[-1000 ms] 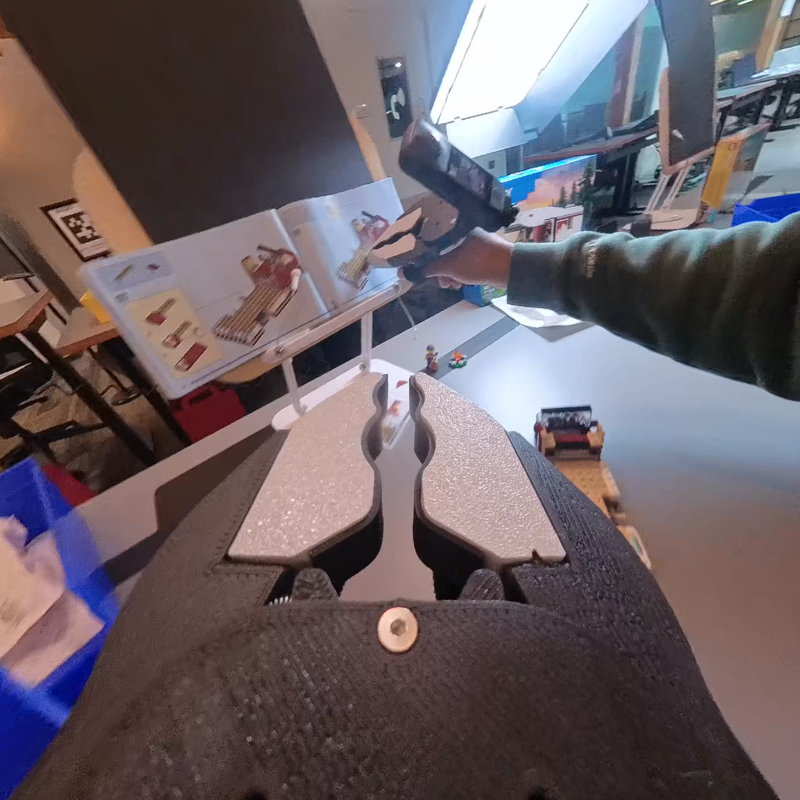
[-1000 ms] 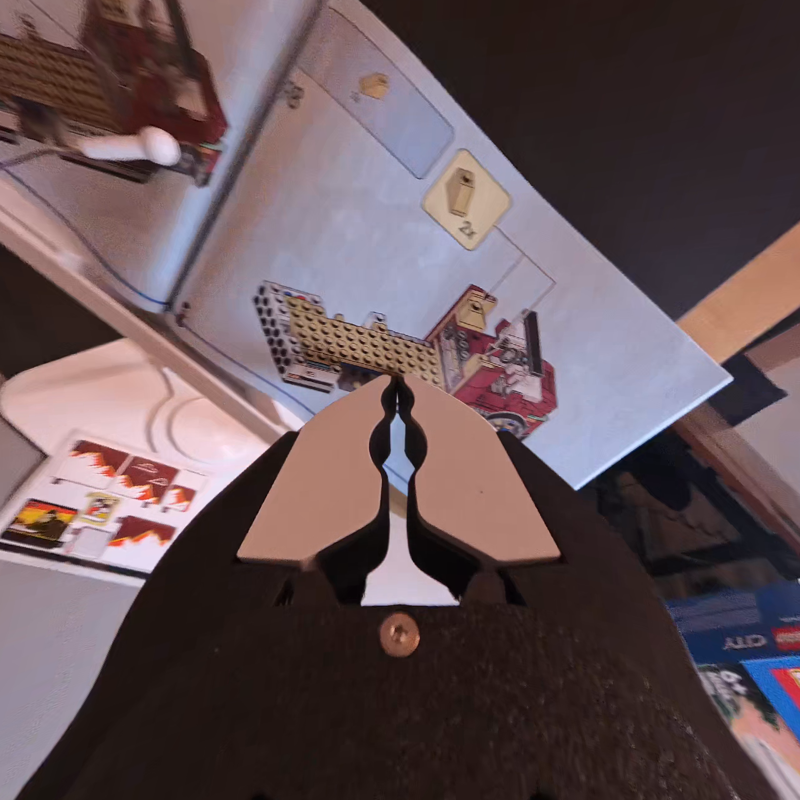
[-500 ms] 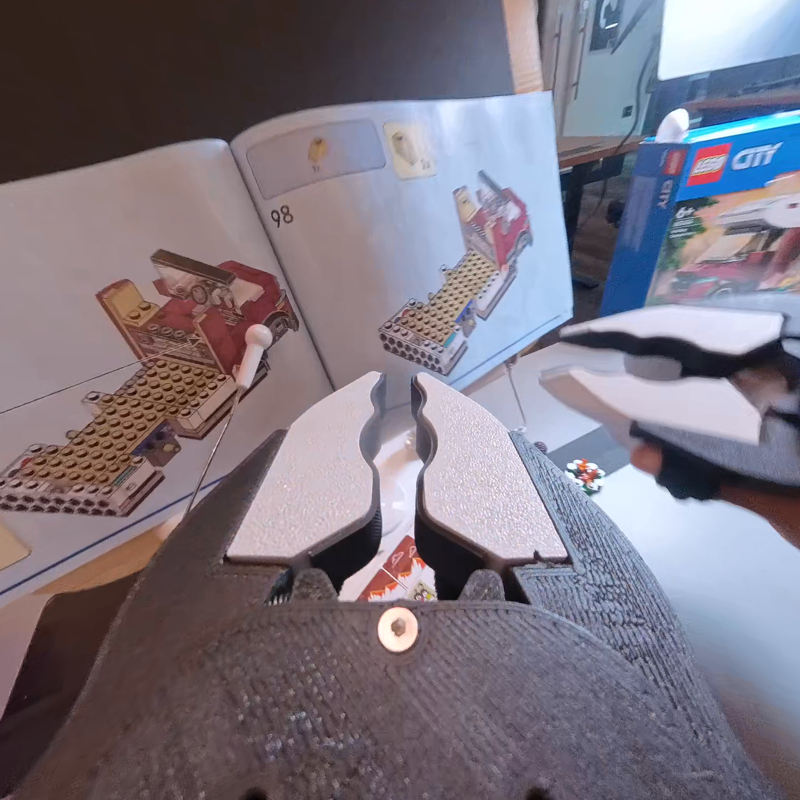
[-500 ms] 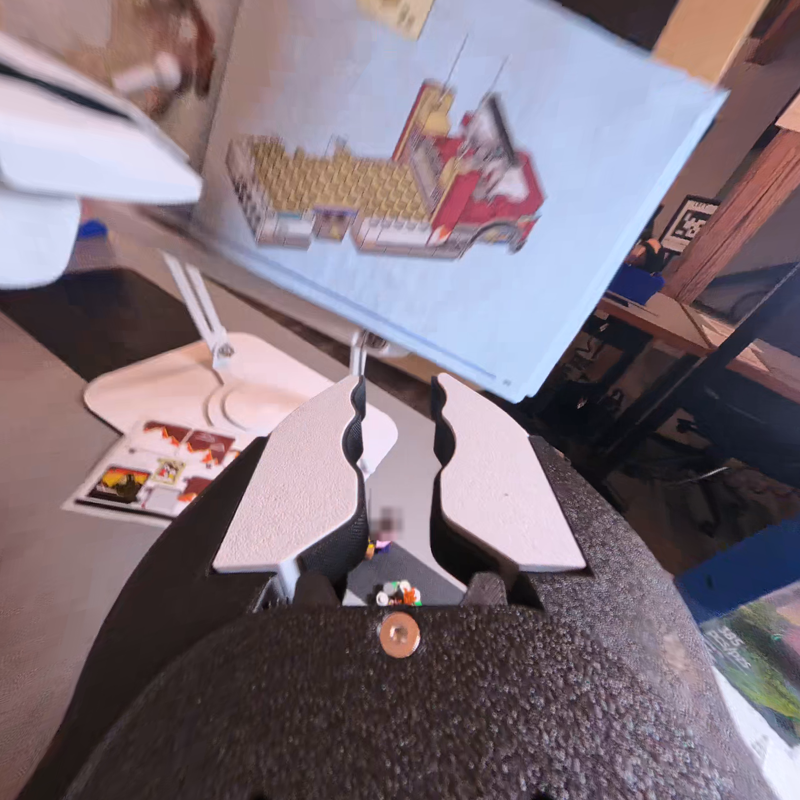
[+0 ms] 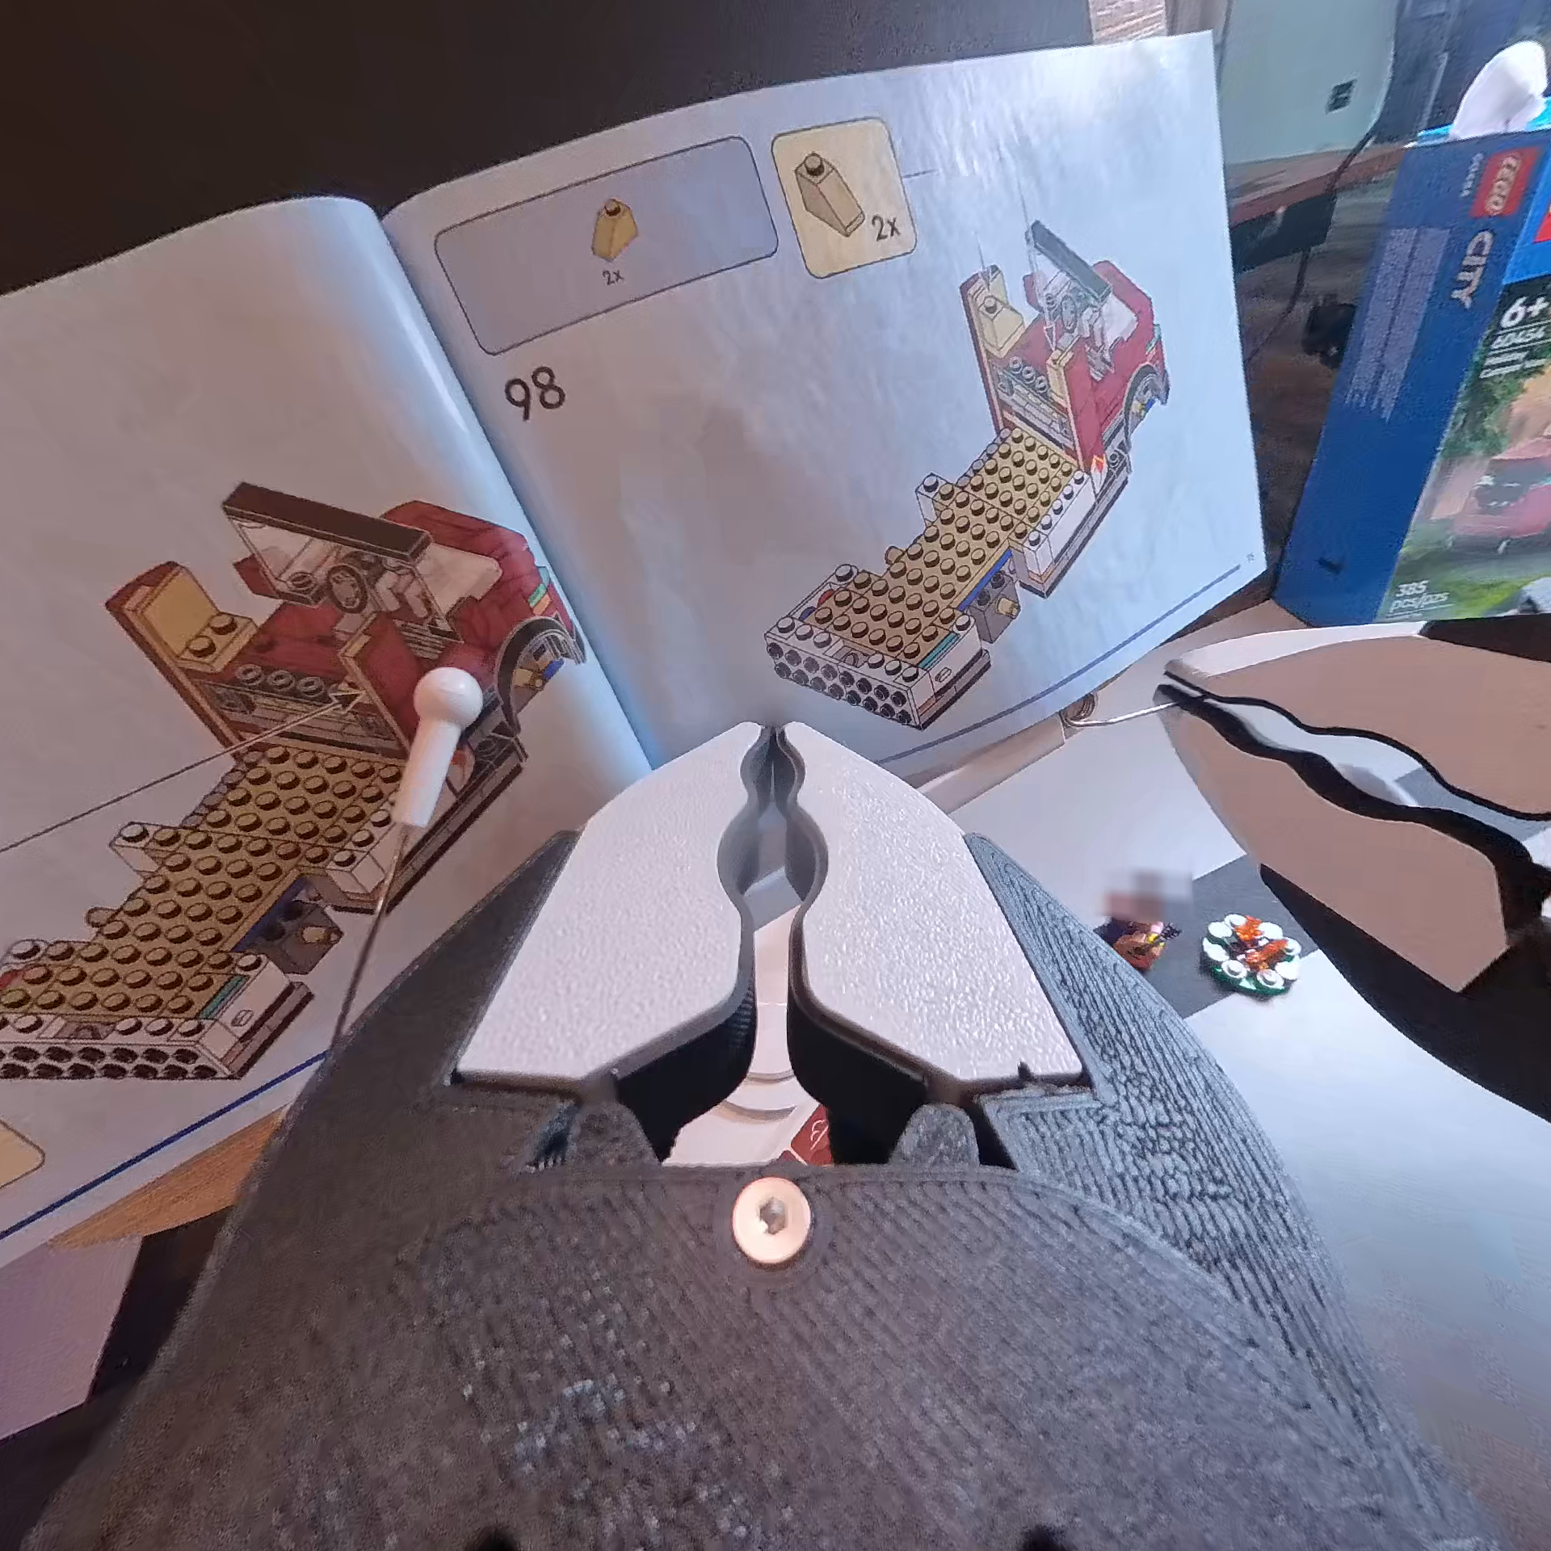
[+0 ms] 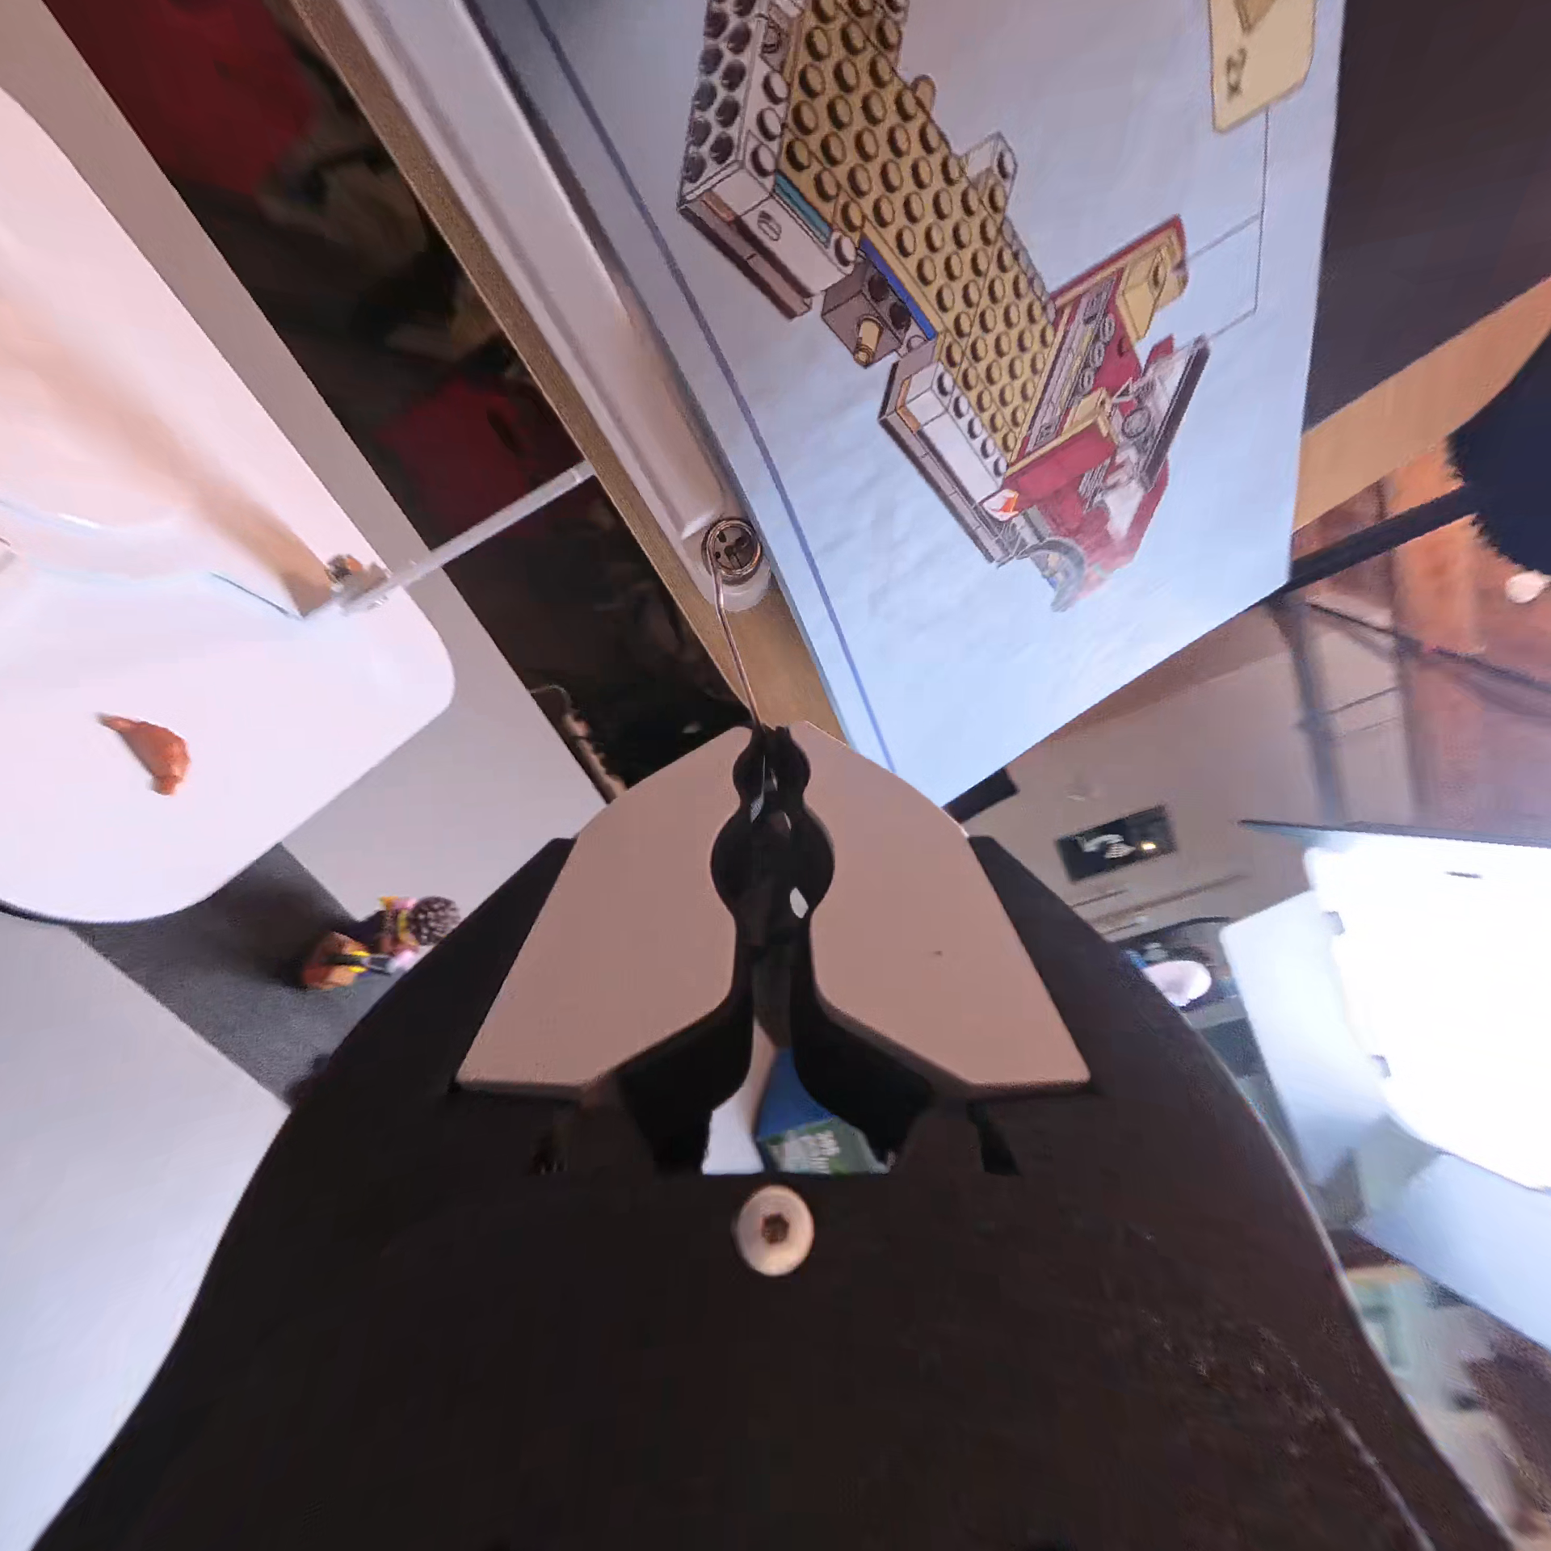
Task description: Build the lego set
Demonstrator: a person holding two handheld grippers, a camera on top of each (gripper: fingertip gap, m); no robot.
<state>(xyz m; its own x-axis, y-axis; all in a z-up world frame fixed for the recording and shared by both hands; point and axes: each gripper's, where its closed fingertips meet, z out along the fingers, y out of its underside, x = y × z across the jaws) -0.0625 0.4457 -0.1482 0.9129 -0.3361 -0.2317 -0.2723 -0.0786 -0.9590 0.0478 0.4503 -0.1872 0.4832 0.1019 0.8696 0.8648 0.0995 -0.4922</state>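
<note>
The instruction booklet [image 5: 755,436] stands open on a white book stand, showing a red truck with a tan studded bed. My left gripper [image 5: 774,738] is shut, its tips in front of the right page's lower edge, with nothing visible between them. My right gripper [image 6: 770,743] is shut on the thin wire page holder [image 6: 732,638] that pivots at the stand's ledge. It also shows in the left wrist view [image 5: 1175,684], at the right, pinching that wire [image 5: 1116,713]. The right page [image 6: 965,420] fills the top of the right wrist view. The truck model is out of view.
A white-tipped wire holder [image 5: 436,738] lies over the left page. A minifigure [image 5: 1137,940] and a small campfire build [image 5: 1250,953] sit on the grey table. The blue set box [image 5: 1427,378] stands at the right. The stand's white base [image 6: 168,587] carries an orange piece [image 6: 151,751].
My left gripper has closed from slightly open and moved nearer the booklet. My right gripper has rolled, closed, and taken hold of the right wire page holder.
</note>
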